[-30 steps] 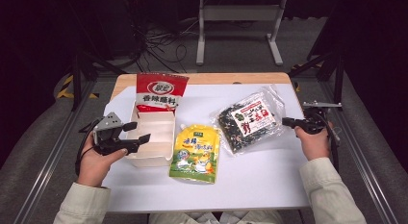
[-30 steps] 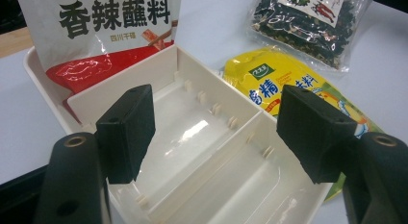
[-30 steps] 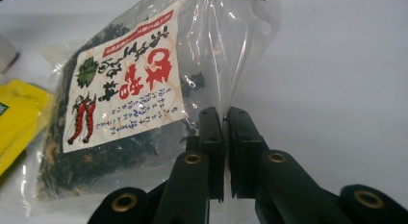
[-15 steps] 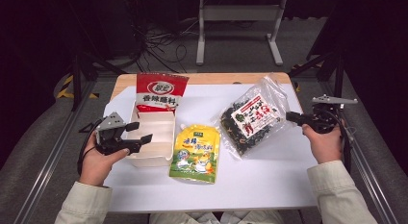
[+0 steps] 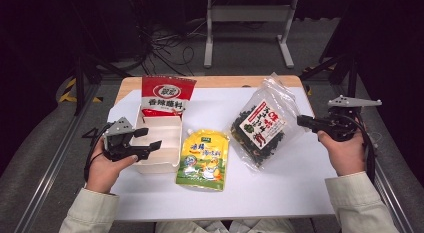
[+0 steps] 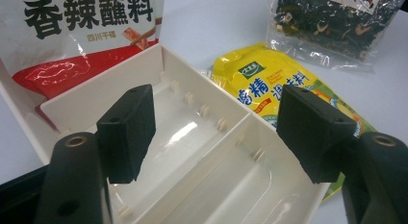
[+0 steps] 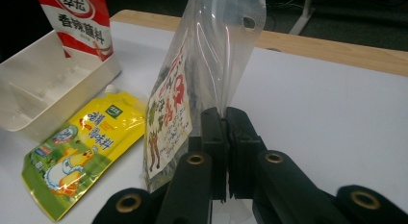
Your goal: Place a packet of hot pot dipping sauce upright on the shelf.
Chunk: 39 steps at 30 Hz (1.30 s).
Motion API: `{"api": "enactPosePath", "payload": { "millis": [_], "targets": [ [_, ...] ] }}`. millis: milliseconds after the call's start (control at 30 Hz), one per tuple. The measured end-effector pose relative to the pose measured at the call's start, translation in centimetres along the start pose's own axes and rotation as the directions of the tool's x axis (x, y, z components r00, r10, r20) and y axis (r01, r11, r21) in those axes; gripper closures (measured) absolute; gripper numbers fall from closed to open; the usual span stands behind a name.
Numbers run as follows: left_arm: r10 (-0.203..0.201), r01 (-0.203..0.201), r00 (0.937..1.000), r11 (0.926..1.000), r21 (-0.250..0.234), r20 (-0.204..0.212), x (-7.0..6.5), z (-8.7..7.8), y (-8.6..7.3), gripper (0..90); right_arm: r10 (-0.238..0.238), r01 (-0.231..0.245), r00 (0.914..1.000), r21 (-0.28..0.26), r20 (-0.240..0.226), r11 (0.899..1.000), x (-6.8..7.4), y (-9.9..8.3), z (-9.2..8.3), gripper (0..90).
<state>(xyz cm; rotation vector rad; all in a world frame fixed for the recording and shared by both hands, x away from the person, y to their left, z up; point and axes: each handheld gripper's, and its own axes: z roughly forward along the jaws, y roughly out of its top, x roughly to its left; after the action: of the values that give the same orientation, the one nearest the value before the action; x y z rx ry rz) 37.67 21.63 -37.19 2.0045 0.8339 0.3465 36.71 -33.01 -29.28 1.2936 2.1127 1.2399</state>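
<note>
One clear bag of dark dried food is held by the right tool, whose jaws are pressed together on the bag's clear edge, as is seen in the right gripper view, where the bag rises upright from the tool. In the high view the bag is tilted, its long axis running from the lower left toward the upper right, with the sealed clear top toward the far right corner of the tabletop. Its lower end is near or on the white surface; which of these cannot be told.

The left tool is held over the near edge of one white divided tray, with the jaws set wide apart and nothing between them. In the left gripper view the tray is seen to hold two long compartments, both without contents.

One red and white packet is leaned against the tray's far end, its top pointing away from the person. One yellow spouted pouch lies flat just beside the tray on its right, its long axis running near to far and its spout toward the far side.

Three packages and one tray are counted in all.
</note>
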Motion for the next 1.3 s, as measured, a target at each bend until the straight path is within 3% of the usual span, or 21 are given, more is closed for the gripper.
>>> {"api": "enactPosePath", "payload": {
  "millis": [300, 567, 867, 1300],
  "targets": [
    [0.021, -0.021, 0.9995, 0.9998, -0.004, 0.025, -1.1, 0.5, 0.7, 31.0, -0.062, 0.062, 0.9978, 0.002, -0.025, 0.998, 2.0, 0.6, -1.2, 86.8],
    [0.061, -0.061, 0.9942, 0.9981, -0.01, 0.089, -2.9, 1.7, 1.7, 31.3, -0.099, 0.099, 0.9948, -0.005, -0.021, 0.995, 3.2, 0.7, -2.3, 86.8],
    [0.097, -0.097, 0.9802, 0.9952, -0.01, 0.172, -5.0, 3.8, 3.0, 31.4, -0.131, 0.131, 0.9906, -0.008, -0.037, 0.991, 4.7, 0.7, -3.6, 86.8],
    [0.123, -0.125, 0.9641, 0.9921, -0.007, 0.235, -7.2, 6.3, 4.0, 30.9, -0.19, 0.189, 0.978, -0.018, -0.086, 0.982, 7.0, 0.8, -4.4, 86.7]
  ]
}}
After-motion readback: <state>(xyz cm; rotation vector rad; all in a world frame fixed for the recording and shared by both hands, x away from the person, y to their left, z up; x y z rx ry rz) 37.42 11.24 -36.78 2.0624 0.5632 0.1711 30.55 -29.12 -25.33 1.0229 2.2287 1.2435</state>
